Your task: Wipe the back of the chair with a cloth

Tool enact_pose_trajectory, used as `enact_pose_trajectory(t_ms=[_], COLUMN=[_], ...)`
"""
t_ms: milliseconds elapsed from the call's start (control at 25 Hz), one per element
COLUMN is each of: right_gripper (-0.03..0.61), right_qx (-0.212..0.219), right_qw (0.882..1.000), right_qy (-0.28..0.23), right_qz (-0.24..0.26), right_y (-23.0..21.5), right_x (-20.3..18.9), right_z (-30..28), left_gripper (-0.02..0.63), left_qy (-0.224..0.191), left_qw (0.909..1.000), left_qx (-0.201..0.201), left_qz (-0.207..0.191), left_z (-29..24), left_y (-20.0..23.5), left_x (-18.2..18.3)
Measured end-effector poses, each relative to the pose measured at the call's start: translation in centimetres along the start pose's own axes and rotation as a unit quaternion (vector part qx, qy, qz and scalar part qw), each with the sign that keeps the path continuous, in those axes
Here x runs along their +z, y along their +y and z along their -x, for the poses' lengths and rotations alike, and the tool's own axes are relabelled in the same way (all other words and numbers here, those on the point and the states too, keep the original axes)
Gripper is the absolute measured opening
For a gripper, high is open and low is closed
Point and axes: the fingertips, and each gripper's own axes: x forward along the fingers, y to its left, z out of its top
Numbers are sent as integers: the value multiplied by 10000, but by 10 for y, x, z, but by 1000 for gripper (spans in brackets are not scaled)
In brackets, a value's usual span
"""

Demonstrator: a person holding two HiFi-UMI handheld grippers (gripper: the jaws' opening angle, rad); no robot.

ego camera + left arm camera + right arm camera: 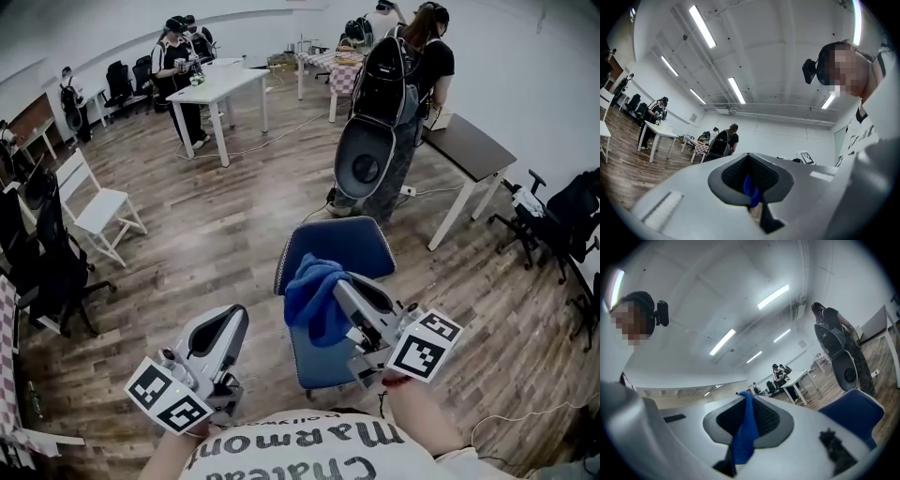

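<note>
Jaws of the right gripper (345,292) clamp the blue cloth (312,298) above the chair (337,248); left gripper (232,317) closed, empty.

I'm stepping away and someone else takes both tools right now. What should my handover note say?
Left tool: jaws together, empty, held low to the left of the chair, clear of it.
Right tool: shut on the blue cloth, which hangs bunched over the seat, just in front of the chair back.
Chair: blue, straight ahead, seat toward you, back on the far side.
Done: cloth is in hand at the chair. Whether it touches the back, or any wiping is done, cannot be told.
Left: press the cloth on the chair back and wipe across it.
</note>
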Motion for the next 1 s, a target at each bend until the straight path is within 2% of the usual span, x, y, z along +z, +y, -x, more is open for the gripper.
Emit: enact_pose_trajectory(t_ms=[400,640,840,1000], right_gripper=[52,51,52,51], right_qx=[-158,-124,-59,-19], right_qw=[9996,9990,9989,9982], right_qy=[203,322,468,587], right_qz=[-108,-283,-56,-80], right_y=[-12,-53,-85,-113], right_x=[-18,-13,9,12], right_z=[-22,-29,-44,-57], left_gripper=[3,3,3,3], left_qy=[31,15,-230,-297], left_qw=[9988,9980,9978,9964], left_qx=[33,110,179,433], left_qz=[482,619,601,672], left_z=[-6,-33,-61,-76], left_y=[33,40,45,61], left_x=[-16,-33,-27,-35])
